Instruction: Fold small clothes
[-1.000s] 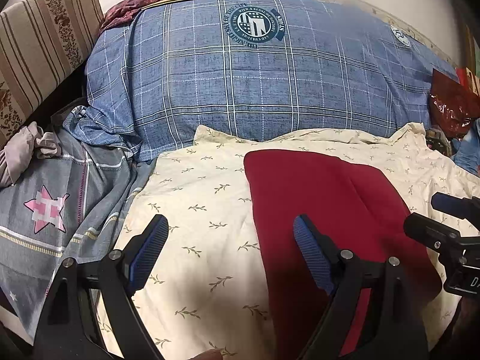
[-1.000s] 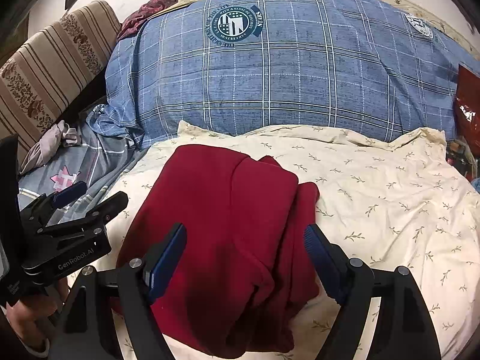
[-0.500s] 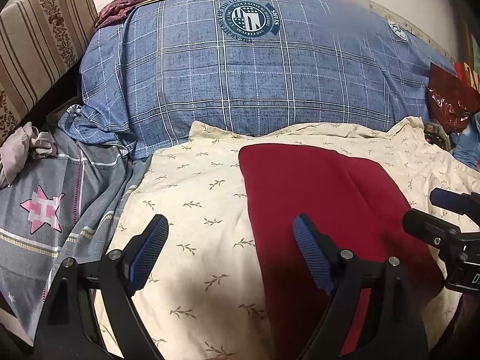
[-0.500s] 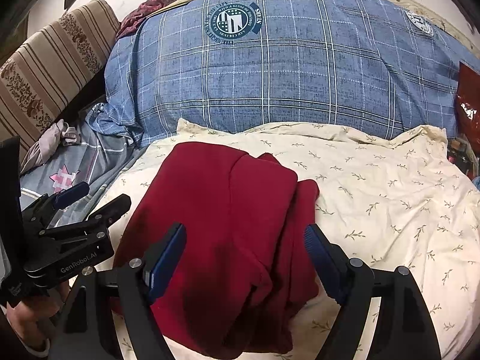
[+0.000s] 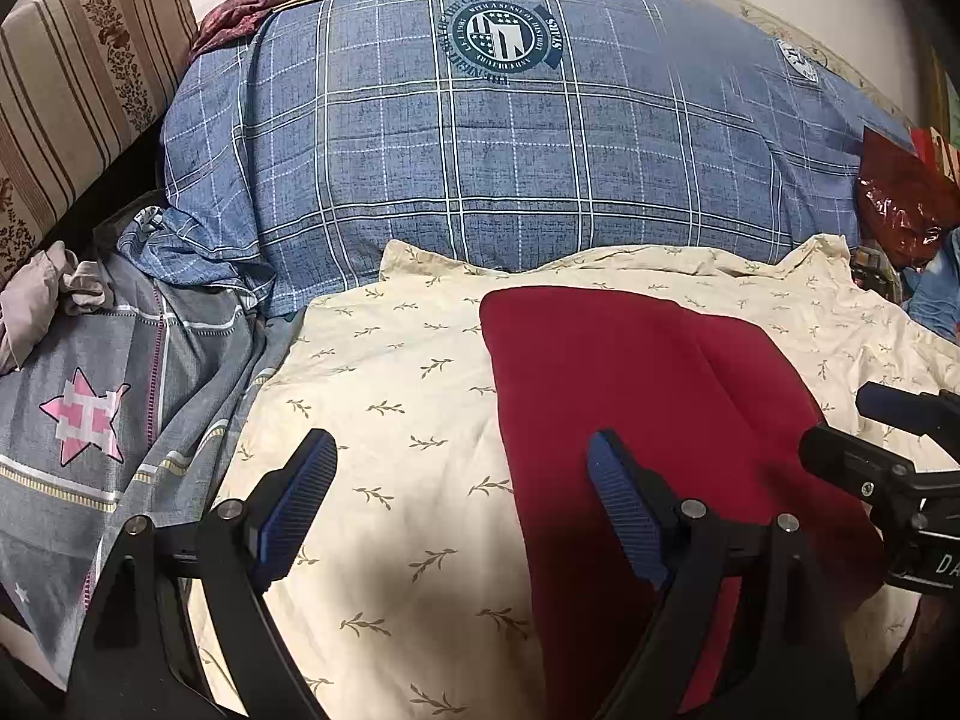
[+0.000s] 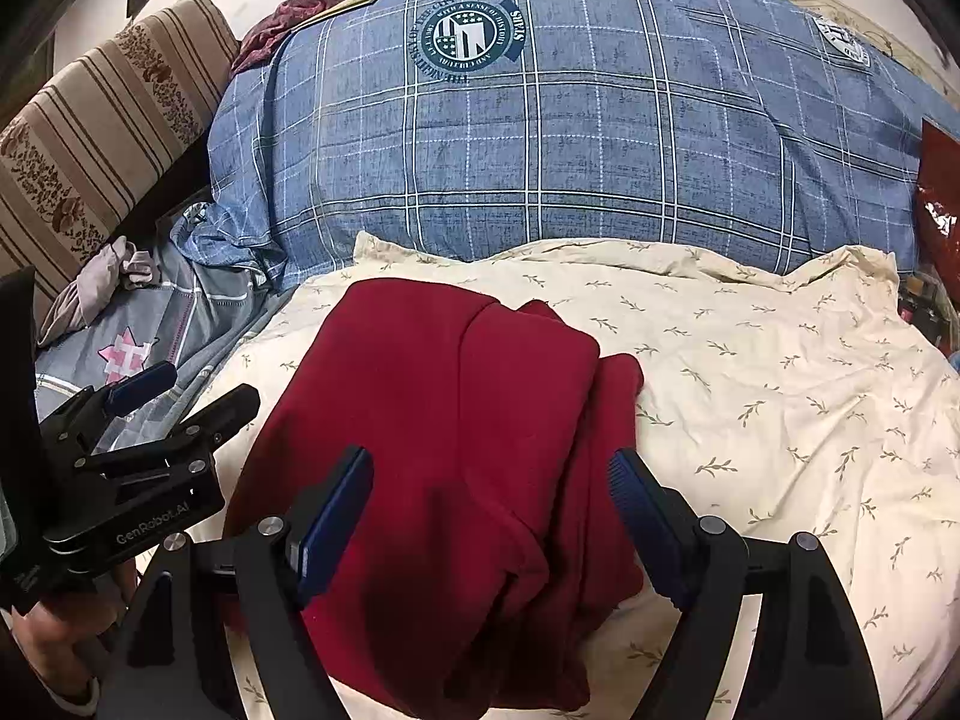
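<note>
Between the spread jaws of the left gripper (image 5: 461, 504), seen from the left wrist, lies mostly the cream sheet (image 5: 384, 396) with its small leaf print; both blue pads are wide apart and hold nothing. Under and past the right-hand jaw sits the red garment (image 5: 630, 384), folded into a rough rectangle, its left edge running straight away from that jaw. Beyond the jaws a big blue plaid duvet (image 5: 510, 138) with a round badge is piled up. Off the left-hand jaw a grey blanket (image 5: 90, 396) with a pink star lies beside the sheet, and a striped cushion (image 5: 78, 78) stands further back. Off the right-hand jaw the right gripper (image 5: 888, 444) shows at the frame edge above the garment's far side.

From the right wrist, the right gripper (image 6: 492, 510) also has its jaws wide open and empty, hovering over the red garment (image 6: 444, 420). The cloth fills the gap between the jaws and reaches ahead of them, a folded flap lying on top with a thinner layer poking out toward the right-hand jaw. Cream sheet (image 6: 780, 384) spreads off that jaw. Off the left-hand jaw the left gripper (image 6: 150, 420) is in view, open, held by a hand (image 6: 66, 636).
</note>
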{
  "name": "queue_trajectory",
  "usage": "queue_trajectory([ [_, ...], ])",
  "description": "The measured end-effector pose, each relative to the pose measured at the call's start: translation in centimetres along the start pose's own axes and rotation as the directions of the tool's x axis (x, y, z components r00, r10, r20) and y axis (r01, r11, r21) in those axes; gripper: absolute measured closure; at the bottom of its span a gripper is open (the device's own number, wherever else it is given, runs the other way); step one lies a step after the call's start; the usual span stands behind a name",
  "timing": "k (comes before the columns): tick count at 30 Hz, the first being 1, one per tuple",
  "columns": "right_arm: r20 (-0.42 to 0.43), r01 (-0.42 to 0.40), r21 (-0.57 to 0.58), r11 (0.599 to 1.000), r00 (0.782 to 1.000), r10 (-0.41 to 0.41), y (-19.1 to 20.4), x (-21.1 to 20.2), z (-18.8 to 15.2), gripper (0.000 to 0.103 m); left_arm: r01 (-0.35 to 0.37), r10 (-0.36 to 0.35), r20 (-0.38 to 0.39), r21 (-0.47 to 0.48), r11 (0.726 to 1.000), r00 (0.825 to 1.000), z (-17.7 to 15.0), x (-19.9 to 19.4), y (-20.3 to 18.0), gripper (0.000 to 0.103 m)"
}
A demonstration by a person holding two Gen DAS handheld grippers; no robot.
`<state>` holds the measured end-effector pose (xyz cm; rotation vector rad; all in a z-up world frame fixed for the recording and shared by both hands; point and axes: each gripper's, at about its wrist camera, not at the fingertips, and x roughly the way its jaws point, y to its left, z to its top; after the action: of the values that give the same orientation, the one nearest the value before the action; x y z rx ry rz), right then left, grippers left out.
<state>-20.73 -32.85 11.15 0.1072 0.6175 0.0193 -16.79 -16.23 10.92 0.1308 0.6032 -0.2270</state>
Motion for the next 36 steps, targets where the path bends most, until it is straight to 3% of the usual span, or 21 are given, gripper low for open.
queue_trajectory([
  [36,-0.017,-0.005,-0.014,1.0,1.0,0.005,0.49,0.37,-0.22,0.021,0.001,-0.001,-0.012,0.006,1.0,1.0,0.0,0.27,-0.17,0.017],
])
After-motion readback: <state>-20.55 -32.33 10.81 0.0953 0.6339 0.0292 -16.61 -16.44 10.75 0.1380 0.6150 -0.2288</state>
